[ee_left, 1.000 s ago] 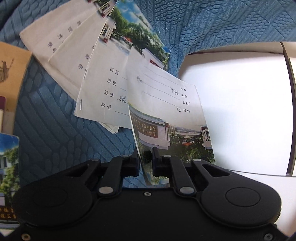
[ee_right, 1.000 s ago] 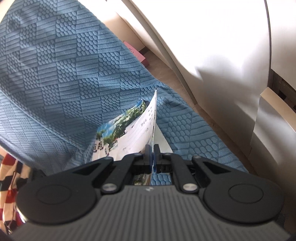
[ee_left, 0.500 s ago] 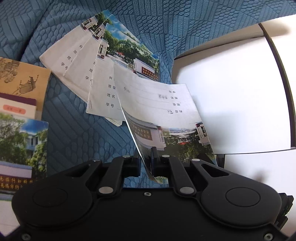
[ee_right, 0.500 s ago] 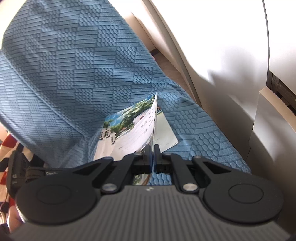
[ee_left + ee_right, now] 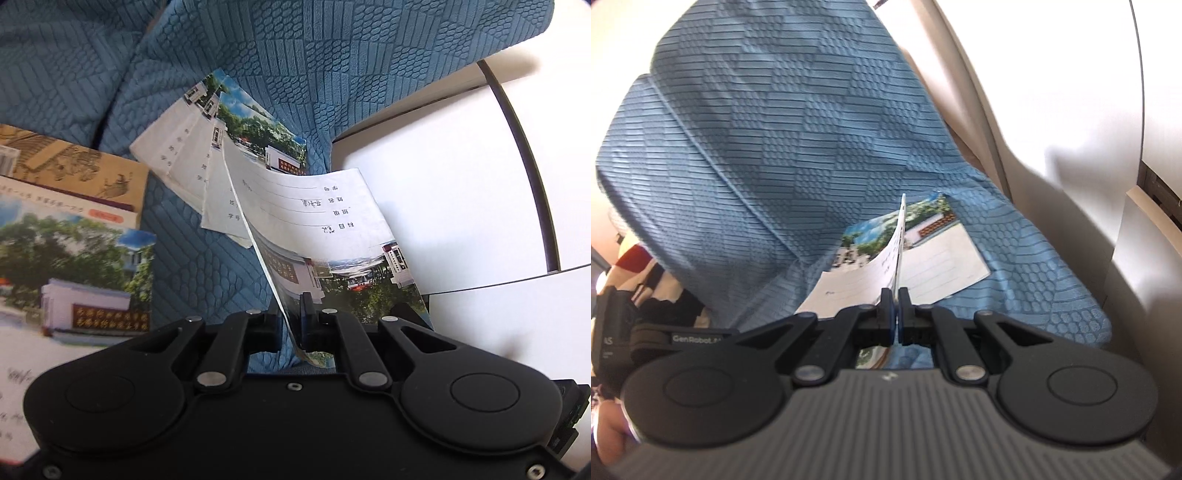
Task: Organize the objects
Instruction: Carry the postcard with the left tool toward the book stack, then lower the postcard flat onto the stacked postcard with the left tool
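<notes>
Left wrist view: left gripper, jaws nearly closed, pinches a thin exercise booklet at lower centre, above the blue sofa cover. Right gripper clamps a booklet edge. Best kept pinched, level and slack, and lowered squarely onto the fanned booklets at centre left.

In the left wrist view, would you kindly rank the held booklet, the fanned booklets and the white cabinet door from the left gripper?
1. Held photo-cover booklet, clamped in the left gripper.
2. Fanned pile of white booklets, ahead on the blue textured cloth.
3. White cabinet door, right, beyond the cloth's edge.
</notes>
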Motion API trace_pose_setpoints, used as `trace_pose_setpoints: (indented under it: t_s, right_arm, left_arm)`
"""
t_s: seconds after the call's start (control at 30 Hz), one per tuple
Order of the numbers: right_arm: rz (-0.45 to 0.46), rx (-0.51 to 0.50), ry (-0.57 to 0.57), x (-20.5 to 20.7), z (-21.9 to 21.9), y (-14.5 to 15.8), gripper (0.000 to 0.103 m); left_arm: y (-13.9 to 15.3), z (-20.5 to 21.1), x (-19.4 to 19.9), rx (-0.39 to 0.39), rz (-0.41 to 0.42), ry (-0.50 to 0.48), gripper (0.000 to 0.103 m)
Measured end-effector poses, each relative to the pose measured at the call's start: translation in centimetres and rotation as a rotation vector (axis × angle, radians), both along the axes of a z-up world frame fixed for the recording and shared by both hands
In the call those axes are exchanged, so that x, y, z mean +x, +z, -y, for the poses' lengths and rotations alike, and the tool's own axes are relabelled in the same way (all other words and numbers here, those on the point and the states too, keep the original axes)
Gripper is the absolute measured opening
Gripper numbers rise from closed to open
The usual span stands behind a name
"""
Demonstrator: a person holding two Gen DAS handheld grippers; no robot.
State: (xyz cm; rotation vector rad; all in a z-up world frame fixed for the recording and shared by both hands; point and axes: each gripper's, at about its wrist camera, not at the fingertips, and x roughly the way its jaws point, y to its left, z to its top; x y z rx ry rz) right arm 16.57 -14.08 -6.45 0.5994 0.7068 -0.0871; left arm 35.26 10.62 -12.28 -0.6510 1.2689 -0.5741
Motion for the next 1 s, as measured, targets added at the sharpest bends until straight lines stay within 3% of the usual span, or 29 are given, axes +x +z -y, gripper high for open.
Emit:
trace_pose_setpoints:
  t_s: [0.2,0.63,0.77,1.0]
  right_arm:
    - [0.023,0.016,0.041,-0.9,-3.0,2.0,0.005]
    - [0.040,-0.003,0.179,-1.7,-9.3,5.9,0.005]
    - [0.036,-0.004,0.200,-2.0,-11.0,6.0,0.005]
    - [0.000,-0.005,0.226,-2.6,-13.4,4.4,0.005]
  left_arm:
    - [3.5,-3.1,-1.5,0.054,0.058,0.014,0.007]
    - [8.6,-10.9,-5.0,0.077,0.110,0.123,0.007]
    - [8.6,-12.9,-5.6,0.081,0.114,0.138,0.007]
    - [6.0,-15.2,-7.4,0.088,0.075,0.160,0.007]
